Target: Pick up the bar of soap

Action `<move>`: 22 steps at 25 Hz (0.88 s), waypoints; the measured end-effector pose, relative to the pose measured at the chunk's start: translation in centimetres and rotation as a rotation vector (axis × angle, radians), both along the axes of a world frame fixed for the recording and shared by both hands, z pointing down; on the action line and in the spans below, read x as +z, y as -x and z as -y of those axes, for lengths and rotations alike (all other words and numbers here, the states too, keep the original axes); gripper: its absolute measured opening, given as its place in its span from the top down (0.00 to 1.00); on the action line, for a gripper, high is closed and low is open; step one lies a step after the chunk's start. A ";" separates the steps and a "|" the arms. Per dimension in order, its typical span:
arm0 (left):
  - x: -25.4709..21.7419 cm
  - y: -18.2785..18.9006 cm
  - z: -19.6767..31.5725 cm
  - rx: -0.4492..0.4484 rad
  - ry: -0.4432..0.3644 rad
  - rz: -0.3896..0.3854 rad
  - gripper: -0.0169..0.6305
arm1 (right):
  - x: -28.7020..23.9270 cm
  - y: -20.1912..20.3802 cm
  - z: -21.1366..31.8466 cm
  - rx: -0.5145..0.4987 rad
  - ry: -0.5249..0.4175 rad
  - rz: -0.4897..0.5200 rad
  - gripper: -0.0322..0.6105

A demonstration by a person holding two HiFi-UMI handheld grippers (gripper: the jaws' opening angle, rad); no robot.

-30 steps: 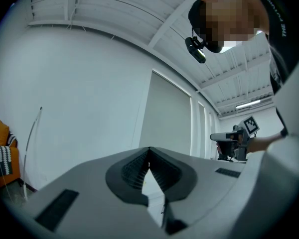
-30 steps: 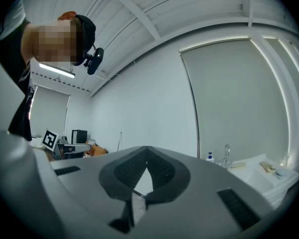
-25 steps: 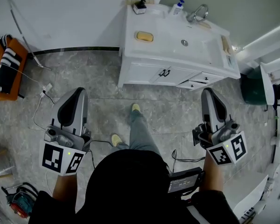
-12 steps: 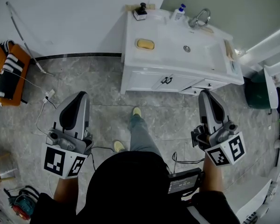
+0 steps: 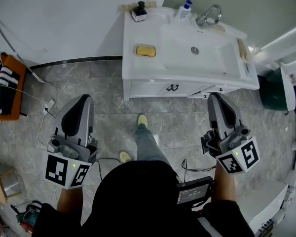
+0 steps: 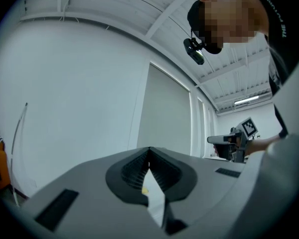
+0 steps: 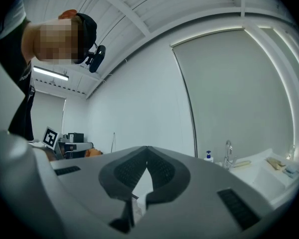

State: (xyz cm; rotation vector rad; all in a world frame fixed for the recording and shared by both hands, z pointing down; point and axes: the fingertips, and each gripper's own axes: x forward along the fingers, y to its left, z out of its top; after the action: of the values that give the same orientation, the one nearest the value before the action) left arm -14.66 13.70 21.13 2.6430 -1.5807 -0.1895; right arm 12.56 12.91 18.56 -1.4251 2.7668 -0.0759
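The yellow bar of soap (image 5: 145,50) lies on the left part of the white vanity top (image 5: 153,65), seen in the head view. My left gripper (image 5: 82,99) is held over the grey floor well short of the vanity, below and left of the soap, its jaws closed together with nothing in them (image 6: 149,151). My right gripper (image 5: 216,97) hovers just before the vanity's right front edge, also shut and empty (image 7: 147,149). Both point level toward the vanity.
On the vanity stand a pump bottle (image 5: 184,9), a faucet (image 5: 209,14) over the basin (image 5: 195,51), and a black item on a small pad (image 5: 138,11). An orange seat with striped cloth (image 5: 4,83) is at left, cables (image 5: 47,107) lie on the floor, a dark green bin (image 5: 270,90) at right.
The vanity has come closer and slid left in the head view as the person stepped toward it. Both grippers moved forward with the body and stayed shut.
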 end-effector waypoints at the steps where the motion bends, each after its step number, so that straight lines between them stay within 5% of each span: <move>1: 0.1 -0.4 0.7 0.005 0.001 0.000 0.96 | 0.2 -0.3 0.6 0.001 0.004 0.001 0.94; 22: 1.5 -6.5 12.6 0.051 0.065 0.009 0.96 | 3.4 -5.2 11.9 0.026 0.075 0.022 0.94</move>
State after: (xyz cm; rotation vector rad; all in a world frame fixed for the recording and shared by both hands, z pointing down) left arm -8.18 1.06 22.58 2.6350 -1.4928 -0.1224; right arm 17.77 1.04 21.92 -1.4674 2.7552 -0.1954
